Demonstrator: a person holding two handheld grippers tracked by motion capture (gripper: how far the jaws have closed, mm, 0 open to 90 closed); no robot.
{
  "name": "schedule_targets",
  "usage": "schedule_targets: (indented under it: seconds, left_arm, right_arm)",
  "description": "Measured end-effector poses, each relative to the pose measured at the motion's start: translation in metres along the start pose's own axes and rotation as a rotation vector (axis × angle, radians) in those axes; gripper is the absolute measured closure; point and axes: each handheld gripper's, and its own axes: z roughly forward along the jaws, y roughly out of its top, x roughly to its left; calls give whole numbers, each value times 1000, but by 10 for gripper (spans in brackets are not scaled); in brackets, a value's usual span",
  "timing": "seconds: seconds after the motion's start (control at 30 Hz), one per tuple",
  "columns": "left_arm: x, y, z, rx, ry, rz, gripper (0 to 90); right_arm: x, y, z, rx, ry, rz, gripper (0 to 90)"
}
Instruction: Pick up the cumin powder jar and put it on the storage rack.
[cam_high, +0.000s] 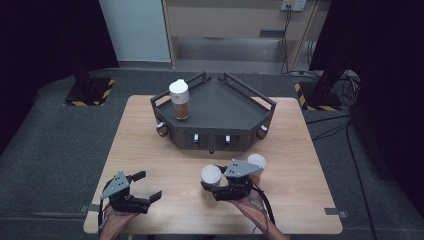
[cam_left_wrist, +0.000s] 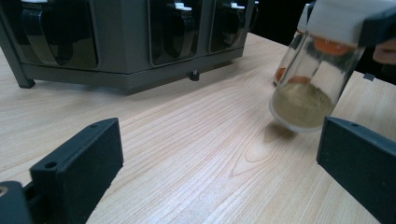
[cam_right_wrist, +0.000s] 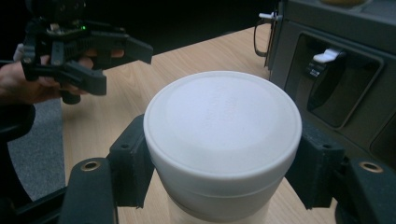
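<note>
So the spice jar (cam_high: 210, 174) with the white cap sits low and centre in the high view, on the wooden table (cam_high: 150, 145) just in front of the dark rack (cam_high: 220, 107). The right gripper (cam_high: 216, 190) has both jaws clamped on the cap, one pad on each side, as the right gripper view makes pretty obvious. From the left gripper view the jar (cam_left_wrist: 312, 84) looks tipped, with its base barely off the wood, tan powder in the bottom.

A second jar (cam_high: 257, 164) stands just right of it, and a third one (cam_high: 179, 100) already sits on the rack's top deck, upper left of it.

The left gripper (cam_high: 143, 187) hangs at the lower left with its jaws wide apart and nothing between them.

My read: the grab is done, the lift is starting. The next move probably needs a straight rise to clear the rack's rail, then over onto the deck without tilting more.
</note>
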Motion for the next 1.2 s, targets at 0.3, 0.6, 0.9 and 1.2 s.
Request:
schedule_targets:
  seconds: [0.3, 0.6, 0.9, 1.2]
  left_arm:
    - [0, 0, 0, 0, 0, -2, 0]
    - [0, 0, 0, 0, -1, -2, 0]
    - [1, 0, 0, 0, 1, -4, 0]
    - [1, 0, 0, 1, 1, -5, 0]
  right_arm:
    - [-7, 26, -8, -5, -7, -3, 333]
    - [-18, 70, -22, -13, -31, -2, 333]
    - [-29, 111, -27, -26, -57, -9, 333]
    - [-41, 139, -22, -24, -79, 12, 334]
